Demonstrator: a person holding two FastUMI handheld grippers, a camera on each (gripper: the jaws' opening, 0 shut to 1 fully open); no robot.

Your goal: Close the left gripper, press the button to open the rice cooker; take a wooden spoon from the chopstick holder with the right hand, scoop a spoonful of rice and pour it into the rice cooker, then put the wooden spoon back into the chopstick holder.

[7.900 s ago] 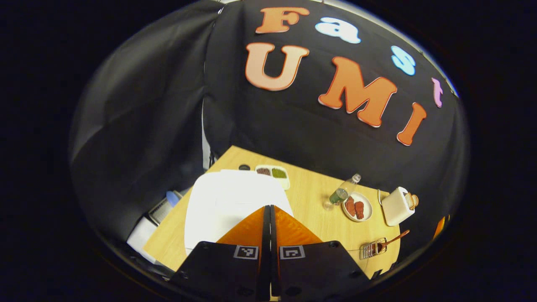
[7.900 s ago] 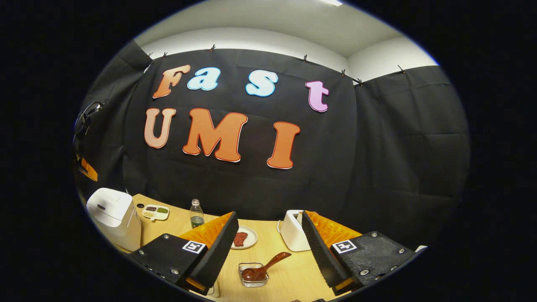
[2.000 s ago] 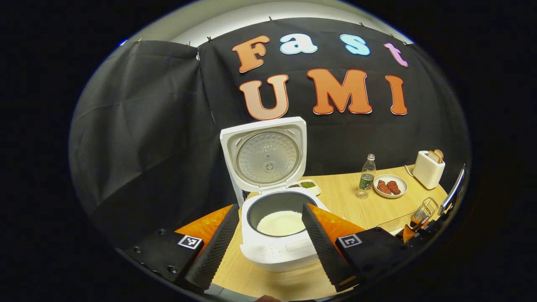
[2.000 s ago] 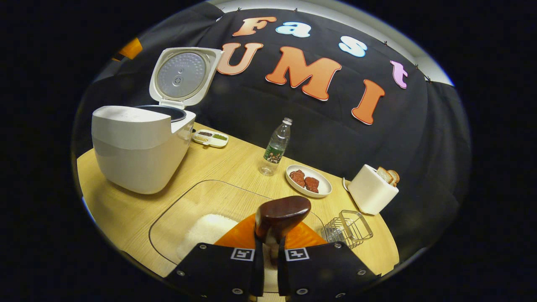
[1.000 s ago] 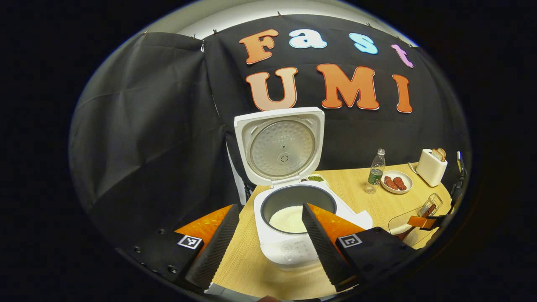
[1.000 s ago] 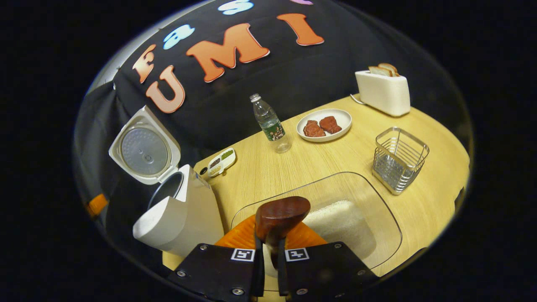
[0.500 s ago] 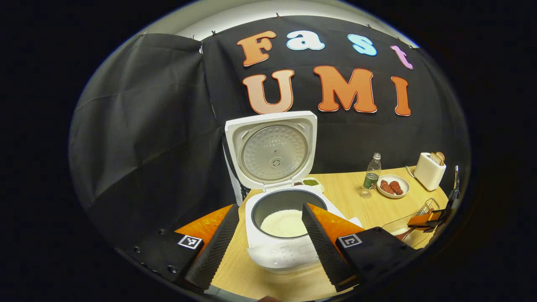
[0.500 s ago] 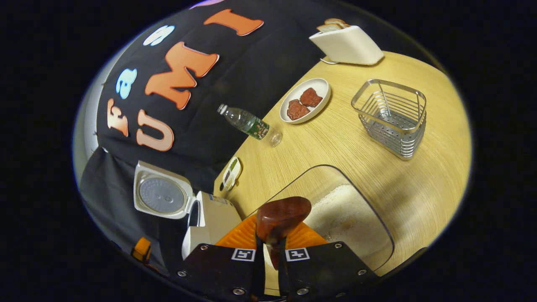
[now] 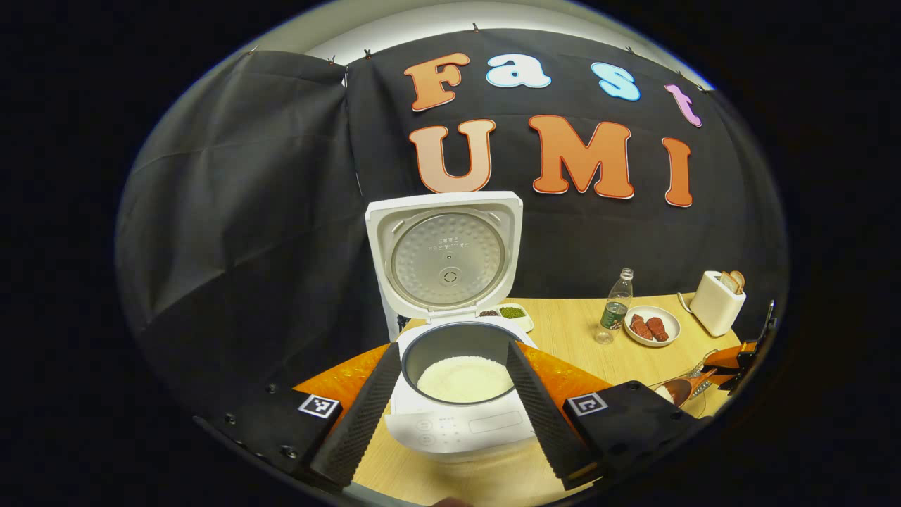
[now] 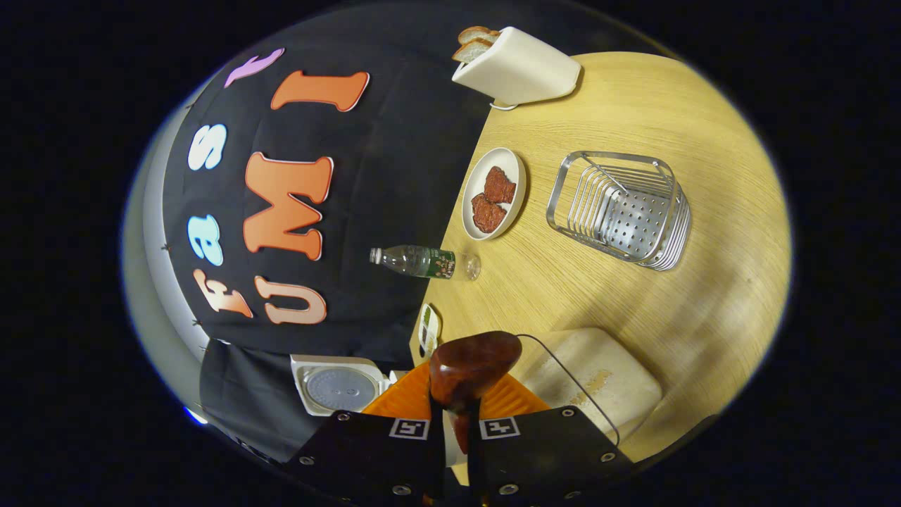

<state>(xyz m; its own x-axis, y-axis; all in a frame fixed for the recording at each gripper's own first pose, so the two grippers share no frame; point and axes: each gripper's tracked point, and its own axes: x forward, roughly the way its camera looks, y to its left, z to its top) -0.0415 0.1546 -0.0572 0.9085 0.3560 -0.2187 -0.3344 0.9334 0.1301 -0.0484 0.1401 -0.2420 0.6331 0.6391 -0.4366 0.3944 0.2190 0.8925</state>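
I count one cooker (image 9: 457, 394), lid up, rice in its pot, sitting between my left gripper's (image 9: 450, 408) spread jaws. My right gripper (image 10: 454, 415) is clamped on the one spoon (image 10: 468, 370), its bowl just past the fingertips over the rice tray (image 10: 598, 380). One empty holder (image 10: 619, 211) stands well ahead with bare table (image 10: 704, 296) around it.

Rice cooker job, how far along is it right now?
Done: the rice cooker lid is up, and the wooden spoon is out of the chopstick holder. In hand: the right tool grips the spoon over the rice container. Left: pouring into the cooker and returning the spoon.
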